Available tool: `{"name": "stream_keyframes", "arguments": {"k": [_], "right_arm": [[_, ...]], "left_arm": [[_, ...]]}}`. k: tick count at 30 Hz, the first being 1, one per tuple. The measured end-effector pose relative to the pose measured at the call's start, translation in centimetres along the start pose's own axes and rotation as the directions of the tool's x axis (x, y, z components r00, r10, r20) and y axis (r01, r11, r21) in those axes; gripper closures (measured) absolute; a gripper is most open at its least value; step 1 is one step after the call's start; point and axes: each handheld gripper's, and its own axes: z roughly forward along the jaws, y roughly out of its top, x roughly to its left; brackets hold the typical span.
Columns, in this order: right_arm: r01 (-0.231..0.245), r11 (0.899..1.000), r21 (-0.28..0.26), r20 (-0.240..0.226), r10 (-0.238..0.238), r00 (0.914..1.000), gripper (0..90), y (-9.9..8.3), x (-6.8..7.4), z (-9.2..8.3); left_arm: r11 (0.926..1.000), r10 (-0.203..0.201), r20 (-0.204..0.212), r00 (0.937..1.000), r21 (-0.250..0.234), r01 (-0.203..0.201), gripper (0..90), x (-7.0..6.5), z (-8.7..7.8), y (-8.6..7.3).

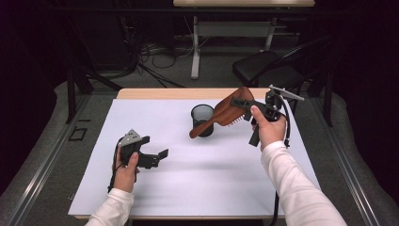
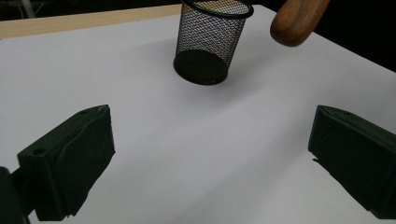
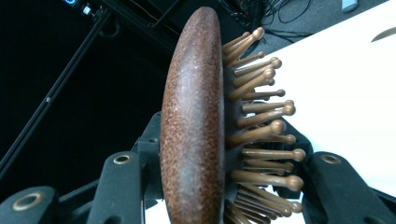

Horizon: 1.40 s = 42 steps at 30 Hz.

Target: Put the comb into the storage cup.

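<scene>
A brown wooden hairbrush [image 1: 226, 115] hangs tilted in the air, its head up at the right and its handle tip [image 2: 296, 21] low beside a black mesh cup [image 1: 202, 120]. My right gripper [image 1: 239, 104] is shut on the brush head [image 3: 196, 126], one jaw on the smooth back, the other among the wooden bristles [image 3: 261, 135]. The mesh cup [image 2: 210, 42] stands upright on the white table [image 1: 197, 165]. My left gripper [image 1: 157, 157] rests low over the table at the left, open, nothing between its jaws [image 2: 210, 158].
A wooden strip [image 1: 179, 93] edges the table's far side. Beyond it stand a black chair [image 1: 270, 66], a desk leg [image 1: 195, 47] and loose cables on the floor. Bare white surface lies between the left gripper and the cup.
</scene>
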Motion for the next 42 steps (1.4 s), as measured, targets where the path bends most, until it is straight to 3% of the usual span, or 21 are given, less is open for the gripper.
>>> {"name": "stream_keyframes", "arguments": {"k": [15, 31, 42], "right_arm": [[-0.009, 0.997, -0.075, 0.063, 0.014, 0.9979, 49.2, 2.6, 0.7, 1.2], [-0.022, 0.989, -0.145, 0.130, 0.041, 0.9907, 49.2, 3.6, -0.3, 1.8], [0.001, 0.983, -0.184, 0.171, 0.031, 0.9848, 49.2, 3.7, -0.5, 2.1]], "left_arm": [[1.0000, -0.001, 0.002, 1.0000, -0.002, 0.001, 0.8, 0.0, 0.0, 0.0], [1.0000, -0.006, 0.000, 1.0000, -0.004, 0.006, 0.8, 0.1, 0.1, -0.1], [1.0000, -0.009, -0.001, 1.0000, -0.003, 0.009, 0.8, 0.2, 0.1, -0.1]]}}
